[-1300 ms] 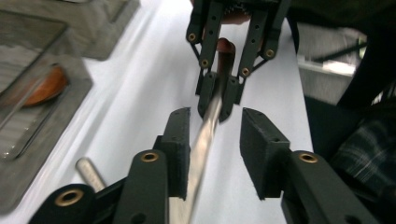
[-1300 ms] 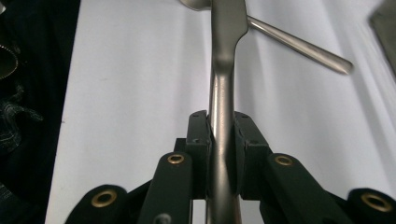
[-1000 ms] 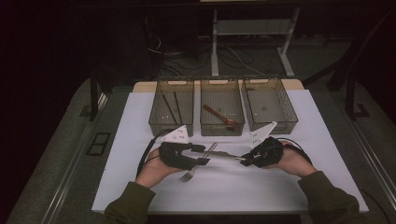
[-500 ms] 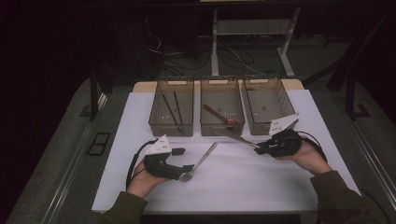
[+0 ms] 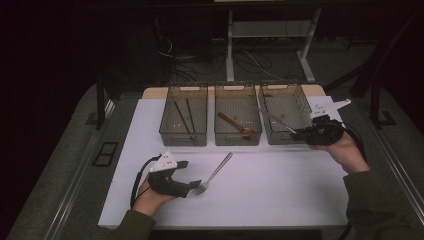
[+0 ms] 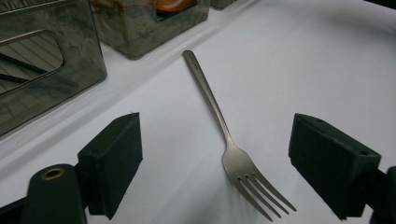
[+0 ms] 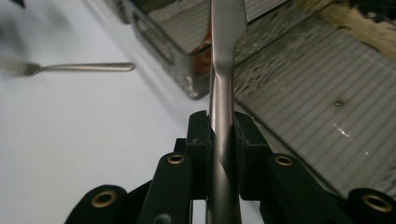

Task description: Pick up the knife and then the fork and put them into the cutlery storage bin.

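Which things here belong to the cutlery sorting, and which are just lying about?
In the job:
- knife in right gripper
- fork at open left gripper
- right bin

Lying about:
- brown spoon in middle bin
- chopsticks in left bin

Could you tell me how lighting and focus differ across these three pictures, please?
High view: dim, the room behind nearly black, the white table sheet brightest. Left gripper view: evenly lit and sharp on the matte silver metal fork. Right gripper view: the clamped silver metal knife is soft and glary, and that fork looks blurred.
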{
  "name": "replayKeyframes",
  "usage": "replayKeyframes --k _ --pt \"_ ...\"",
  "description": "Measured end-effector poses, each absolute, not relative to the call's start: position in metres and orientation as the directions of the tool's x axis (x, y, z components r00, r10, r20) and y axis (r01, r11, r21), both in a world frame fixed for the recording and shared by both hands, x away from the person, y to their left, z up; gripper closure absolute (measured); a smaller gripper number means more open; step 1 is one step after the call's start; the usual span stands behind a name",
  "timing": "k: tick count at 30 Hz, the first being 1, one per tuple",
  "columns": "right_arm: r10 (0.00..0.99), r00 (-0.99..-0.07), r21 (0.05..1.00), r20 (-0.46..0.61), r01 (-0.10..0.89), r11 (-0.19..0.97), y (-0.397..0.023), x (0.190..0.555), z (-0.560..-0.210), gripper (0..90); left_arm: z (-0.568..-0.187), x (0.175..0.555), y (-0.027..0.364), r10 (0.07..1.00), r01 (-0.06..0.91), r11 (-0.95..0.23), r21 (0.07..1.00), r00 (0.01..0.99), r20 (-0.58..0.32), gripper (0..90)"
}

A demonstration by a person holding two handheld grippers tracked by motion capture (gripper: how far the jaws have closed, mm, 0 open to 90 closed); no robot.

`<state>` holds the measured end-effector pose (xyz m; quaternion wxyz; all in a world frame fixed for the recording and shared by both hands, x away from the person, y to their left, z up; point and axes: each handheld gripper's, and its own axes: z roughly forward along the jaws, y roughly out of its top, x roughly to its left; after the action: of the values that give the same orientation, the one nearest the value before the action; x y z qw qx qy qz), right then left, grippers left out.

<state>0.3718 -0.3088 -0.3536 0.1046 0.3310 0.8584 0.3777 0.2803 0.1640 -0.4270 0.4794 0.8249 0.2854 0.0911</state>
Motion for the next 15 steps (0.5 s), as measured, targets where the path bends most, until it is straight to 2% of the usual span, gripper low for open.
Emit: replayKeyframes --k 15 --pt "0.806 -0.589 0.68 0.061 0.616 0.398 -0.321 0.422 -0.35 77.4 -0.427 0.281 0.165 0.551 0.384 -0.361 0.85 0.823 -0.138 15.3"
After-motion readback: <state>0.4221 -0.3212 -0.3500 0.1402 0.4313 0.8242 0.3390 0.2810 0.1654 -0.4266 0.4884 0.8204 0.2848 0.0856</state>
